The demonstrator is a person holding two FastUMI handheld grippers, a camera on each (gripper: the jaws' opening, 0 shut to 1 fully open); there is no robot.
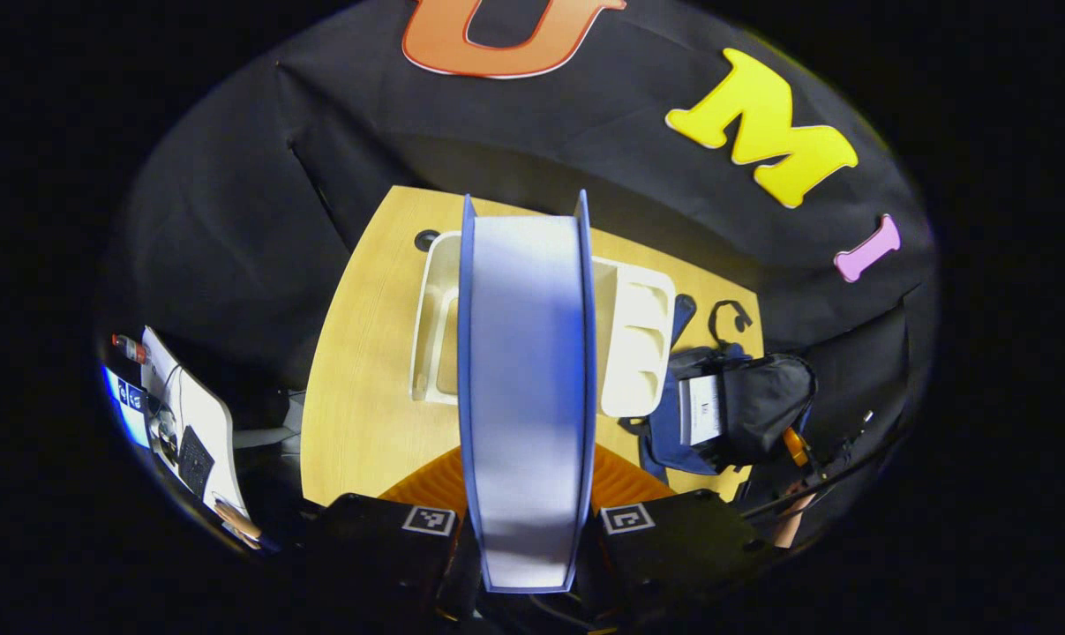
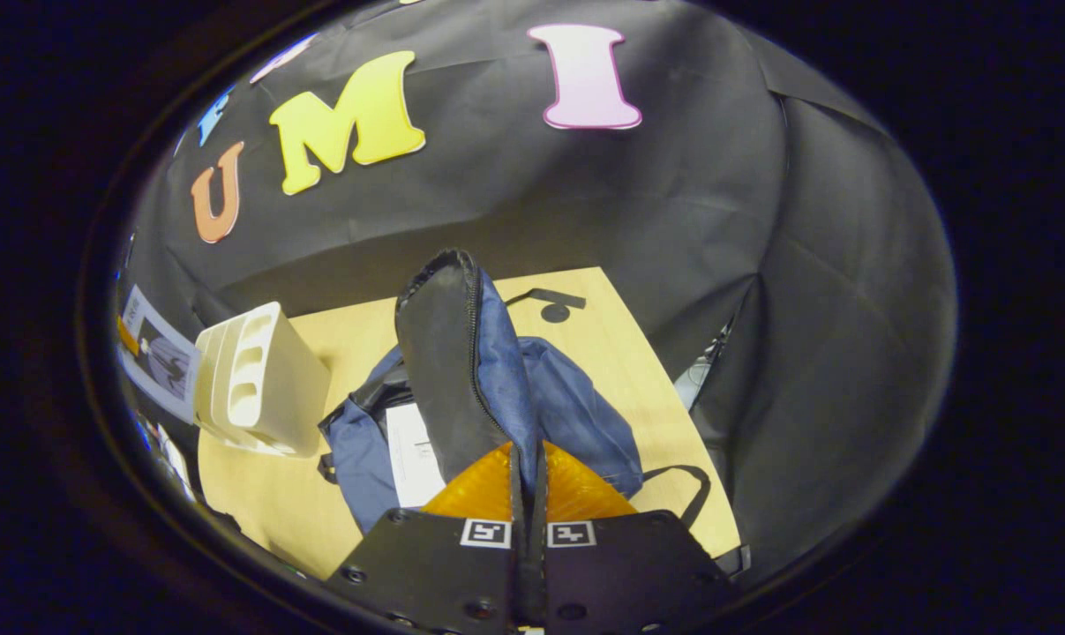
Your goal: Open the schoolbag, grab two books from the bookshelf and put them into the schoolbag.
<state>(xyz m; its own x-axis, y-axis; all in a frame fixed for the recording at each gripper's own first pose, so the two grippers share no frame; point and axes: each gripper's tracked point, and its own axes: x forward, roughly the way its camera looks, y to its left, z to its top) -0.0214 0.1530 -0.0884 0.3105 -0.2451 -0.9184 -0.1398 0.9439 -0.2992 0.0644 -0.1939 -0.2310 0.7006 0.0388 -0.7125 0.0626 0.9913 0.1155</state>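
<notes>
Two sets of jaws are each clamped on something. The left gripper (image 1: 528, 529) pinches a blue book (image 1: 527, 397) upright, lifted above the white bookshelf (image 1: 638, 344), seemingly ready to carry it over. The right gripper (image 2: 528, 507) has its jaws closed on the schoolbag's flap (image 2: 448, 370), holding it raised so the schoolbag (image 2: 576, 414) stays open. A paper already sits inside, on the wooden bench (image 2: 620, 353).
</notes>
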